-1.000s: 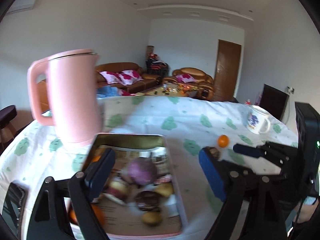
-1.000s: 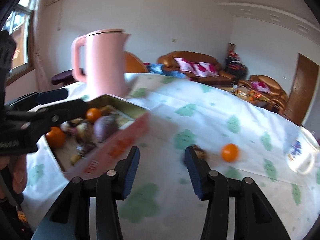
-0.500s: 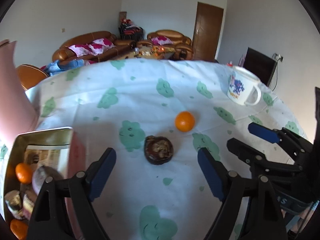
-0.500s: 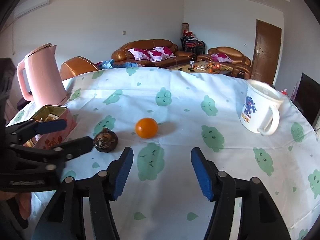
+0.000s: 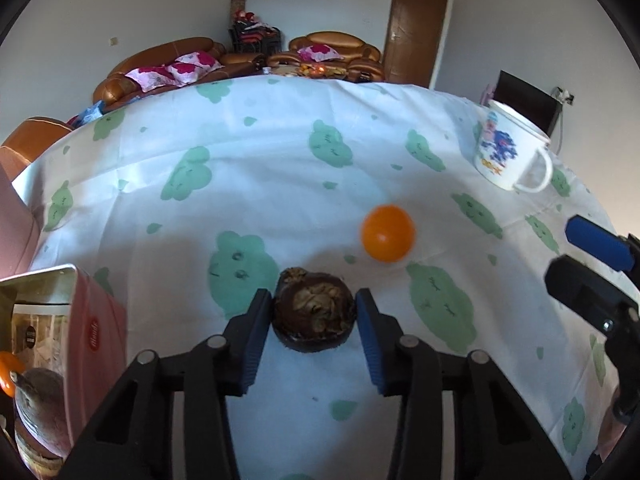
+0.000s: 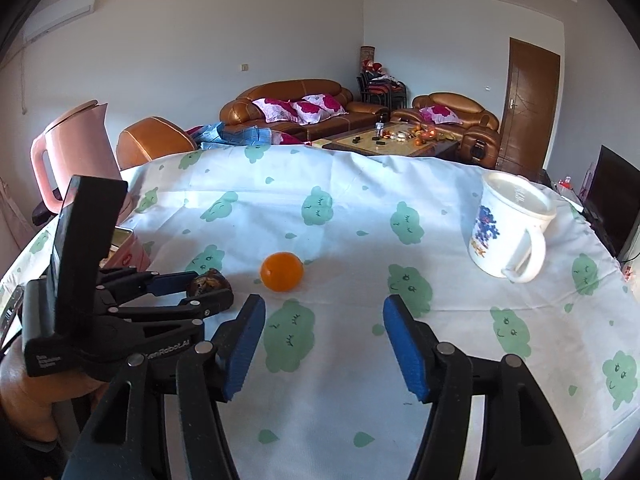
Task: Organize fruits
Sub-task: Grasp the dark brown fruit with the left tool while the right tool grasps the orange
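A dark brown wrinkled fruit lies on the tablecloth, and my left gripper is closing on it. Both blue pads touch its sides. From the right wrist view the same fruit shows between the left gripper's fingers. A small orange sits loose just beyond it and to the right, untouched. My right gripper is open and has nothing in it. It hovers over the cloth, nearer than the orange and to its right.
A pink metal tin holding several fruits stands at the left. A pink kettle is behind it. A white printed mug stands at the far right. The white cloth with green prints covers the table.
My left gripper swung right from above the tin, came down over the dark fruit and closed onto it. My right gripper also turned right toward the orange, and its jaws widened.
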Available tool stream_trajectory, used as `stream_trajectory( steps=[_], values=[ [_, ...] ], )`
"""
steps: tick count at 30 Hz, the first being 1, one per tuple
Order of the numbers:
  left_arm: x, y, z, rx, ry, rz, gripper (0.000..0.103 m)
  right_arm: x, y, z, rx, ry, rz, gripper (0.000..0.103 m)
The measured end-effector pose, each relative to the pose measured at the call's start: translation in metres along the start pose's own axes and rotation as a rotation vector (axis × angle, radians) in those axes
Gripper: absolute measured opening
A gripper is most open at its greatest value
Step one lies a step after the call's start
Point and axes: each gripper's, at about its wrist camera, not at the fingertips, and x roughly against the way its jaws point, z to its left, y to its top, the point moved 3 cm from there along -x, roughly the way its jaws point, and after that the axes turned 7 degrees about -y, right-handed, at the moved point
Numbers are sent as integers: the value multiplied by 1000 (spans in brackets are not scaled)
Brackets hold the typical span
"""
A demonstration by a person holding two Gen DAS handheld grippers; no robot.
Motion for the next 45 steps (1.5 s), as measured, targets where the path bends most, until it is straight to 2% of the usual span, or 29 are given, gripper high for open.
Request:
stream_trajectory(
  steps=[4,11,16,19,23,25,36,45],
  values=[
    [-4,13,24,82,25,-30,44,-20,12,6,-26,8,36,63],
    [-3,16,38,129,-6,-51,44,-69,27,14,-108,35,90,63],
    [1,17,45,146,15,-71,44,-93,25,19,-144,51,123,63],
    [1,17,49,166,14,-78,44,-100,23,25,-140,68,139,57],
    [2,17,52,179,13,-85,44,-107,19,29,-126,81,159,53],
    [2,17,52,182,13,-85,44,-110,19,28,-133,94,171,43],
    [6,16,49,166,2,-109,44,-109,17,30,-121,151,173,42],
    [17,16,44,140,13,-160,44,-90,21,32,-97,147,81,42]
  ],
)
